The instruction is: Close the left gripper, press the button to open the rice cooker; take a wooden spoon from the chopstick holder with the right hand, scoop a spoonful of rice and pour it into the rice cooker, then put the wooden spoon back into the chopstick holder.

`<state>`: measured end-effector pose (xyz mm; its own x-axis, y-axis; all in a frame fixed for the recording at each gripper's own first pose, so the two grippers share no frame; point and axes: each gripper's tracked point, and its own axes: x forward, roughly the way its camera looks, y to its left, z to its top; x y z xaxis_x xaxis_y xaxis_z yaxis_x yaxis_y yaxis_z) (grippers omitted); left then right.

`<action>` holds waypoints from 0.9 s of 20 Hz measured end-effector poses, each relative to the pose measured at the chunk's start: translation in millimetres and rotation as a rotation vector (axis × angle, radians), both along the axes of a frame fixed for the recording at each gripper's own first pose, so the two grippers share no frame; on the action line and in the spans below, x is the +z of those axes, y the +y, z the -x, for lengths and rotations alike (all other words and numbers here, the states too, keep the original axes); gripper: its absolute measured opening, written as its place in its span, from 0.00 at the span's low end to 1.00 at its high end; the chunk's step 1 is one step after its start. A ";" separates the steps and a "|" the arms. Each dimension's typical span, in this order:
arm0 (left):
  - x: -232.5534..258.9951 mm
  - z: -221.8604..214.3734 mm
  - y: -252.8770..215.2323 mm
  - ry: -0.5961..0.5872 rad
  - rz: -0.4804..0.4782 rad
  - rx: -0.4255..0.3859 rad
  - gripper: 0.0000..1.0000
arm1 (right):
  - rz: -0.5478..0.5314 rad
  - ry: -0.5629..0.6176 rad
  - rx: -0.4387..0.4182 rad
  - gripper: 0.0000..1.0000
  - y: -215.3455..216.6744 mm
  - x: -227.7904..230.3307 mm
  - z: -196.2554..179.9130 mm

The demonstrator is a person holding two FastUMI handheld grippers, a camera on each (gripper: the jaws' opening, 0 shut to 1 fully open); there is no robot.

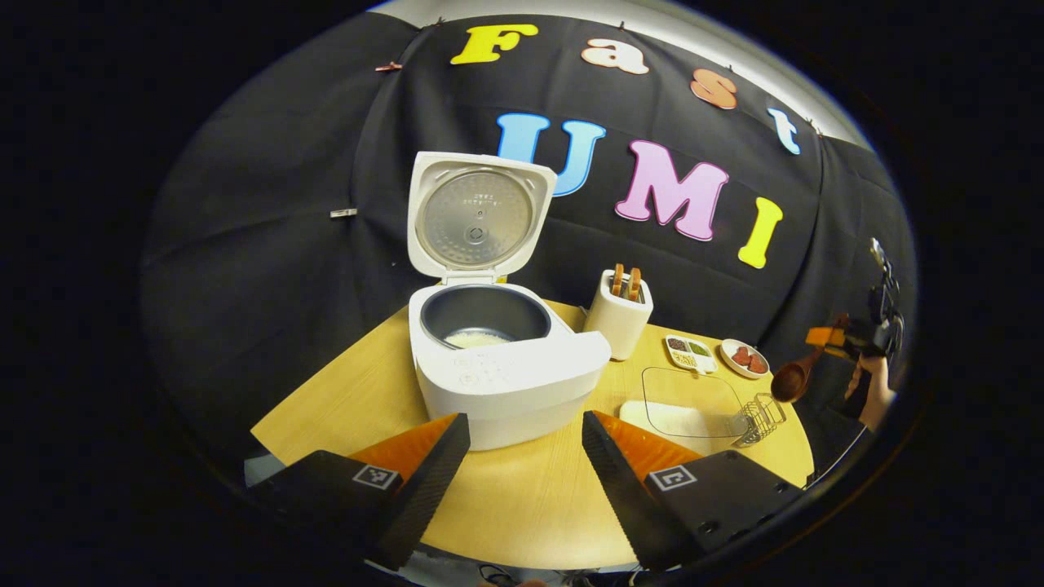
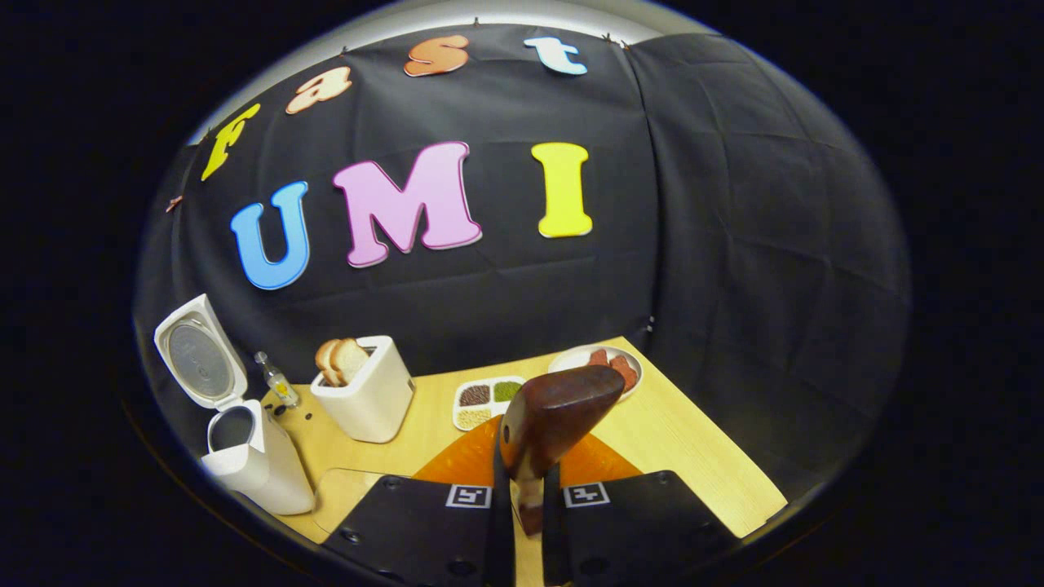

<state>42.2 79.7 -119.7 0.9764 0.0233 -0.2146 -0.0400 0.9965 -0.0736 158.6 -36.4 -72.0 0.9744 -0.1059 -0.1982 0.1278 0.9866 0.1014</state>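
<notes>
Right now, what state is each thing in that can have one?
rice cooker: lid up, some rice in the pot
wooden spoon: held off the table, bowl looks empty
left tongs: open, holding nothing
right tongs: shut on the wooden spoon's handle
glass container: open, rice inside

Your surface [image 1: 522, 505] is a light wooden top with a rounded near edge. The white rice cooker [image 1: 506, 383] stands on it toward the left, lid up. Just to its right and behind sits the white chopstick holder [image 1: 618, 319]. Right of that you have a small divided dish [image 1: 690, 353] of grains, and beside it a round plate [image 1: 745, 359] with red pieces. Nearer you lies a clear tray [image 1: 689, 403] holding rice, with a small wire rack [image 1: 763, 416] touching its right end. In the right gripper view, a little bottle [image 2: 276, 381] stands between cooker and holder.
</notes>
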 end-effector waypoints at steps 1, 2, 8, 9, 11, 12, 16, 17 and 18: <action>-1.6 -2.4 1.6 0.001 -0.002 -0.018 0.96 | -0.011 -0.007 0.021 0.17 15.7 3.0 0.2; -3.0 -3.5 1.5 0.003 0.004 -0.034 0.96 | -0.014 -0.009 0.041 0.17 29.6 2.4 -0.1; -11.9 -16.1 8.4 0.019 -0.025 -0.095 0.95 | -0.006 0.055 0.107 0.17 95.0 -51.0 -9.7; -13.5 -19.5 12.1 0.023 -0.036 -0.102 0.95 | -0.006 0.060 0.111 0.17 101.2 -59.4 -12.1; -18.7 -24.9 21.4 0.035 -0.051 -0.108 0.95 | 0.054 0.077 0.109 0.17 105.5 -79.6 -17.4; -22.9 -28.1 25.2 0.043 -0.055 -0.107 0.95 | 0.090 0.090 0.105 0.17 104.9 -91.4 -19.3; -42.1 -32.8 37.7 0.082 -0.026 -0.109 0.96 | 0.147 0.099 0.101 0.17 108.3 -124.4 -29.7; -46.0 -35.5 36.3 0.091 -0.014 -0.113 0.96 | 0.163 0.101 0.105 0.17 109.5 -131.9 -32.1; -50.3 -34.9 36.7 0.097 -0.003 -0.114 0.96 | 0.182 0.096 0.109 0.17 111.4 -138.0 -32.8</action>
<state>77.1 116.3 -170.0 0.9474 -0.0854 -0.3084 0.0663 0.9952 -0.0718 191.4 75.0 -209.9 0.9596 -0.0438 -0.2778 0.0203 0.9960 -0.0868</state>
